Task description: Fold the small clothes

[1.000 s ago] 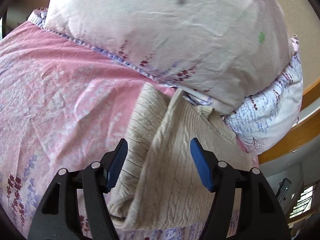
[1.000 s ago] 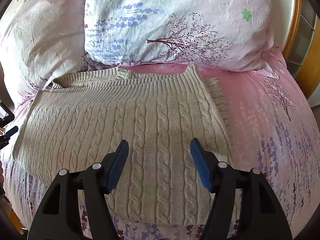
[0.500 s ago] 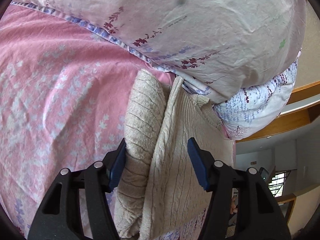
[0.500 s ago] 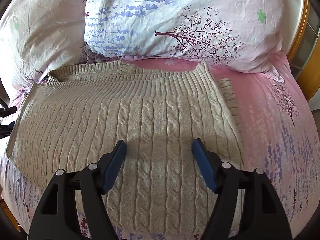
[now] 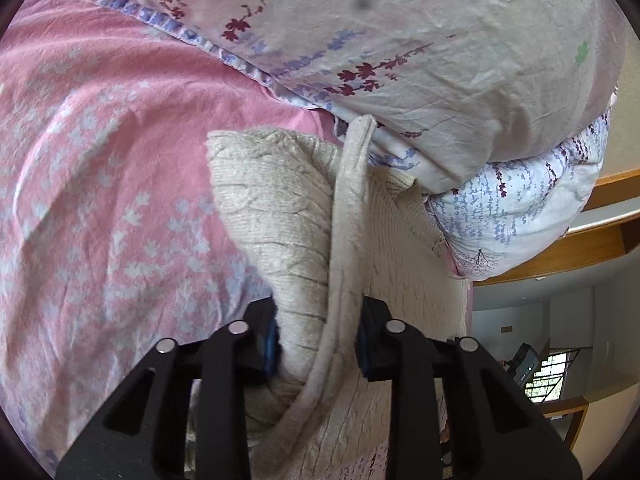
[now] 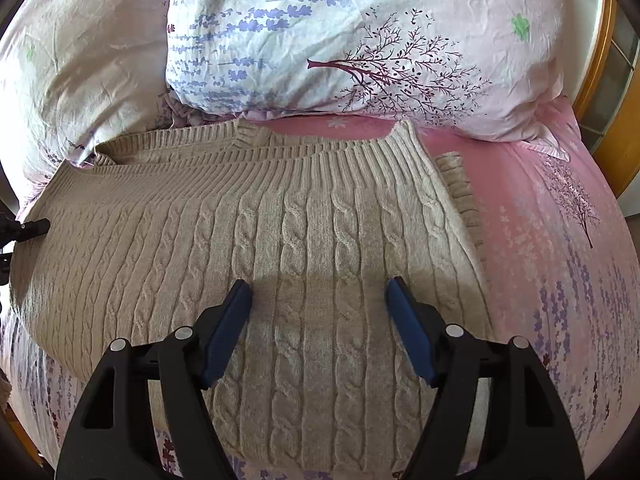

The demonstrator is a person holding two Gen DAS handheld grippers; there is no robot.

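A beige cable-knit sweater (image 6: 280, 220) lies flat on the pink flowered bedsheet (image 6: 540, 220), its ribbed edge toward the pillows. In the left wrist view a bunched side edge of the sweater (image 5: 280, 208) runs up between the blue pads. My left gripper (image 5: 318, 332) is closing, and its pads press on that fold from both sides. The right gripper (image 6: 318, 312) hovers open just above the sweater's middle, with nothing pinched between its fingers. At the far left edge of the right wrist view, the left gripper's black tip (image 6: 28, 228) shows beside the sweater.
Two flowered pillows (image 6: 360, 40) (image 6: 80, 60) lie against the sweater's far edge. A wooden bed frame (image 6: 612, 80) borders the right side. In the left wrist view the pillow (image 5: 440, 40) looms above the sweater, with the room beyond at lower right.
The left gripper moved in and down over the sweater's side edge and its jaws narrowed onto the fold, bunching it. The right gripper crept slightly closer to the sweater and stayed open.
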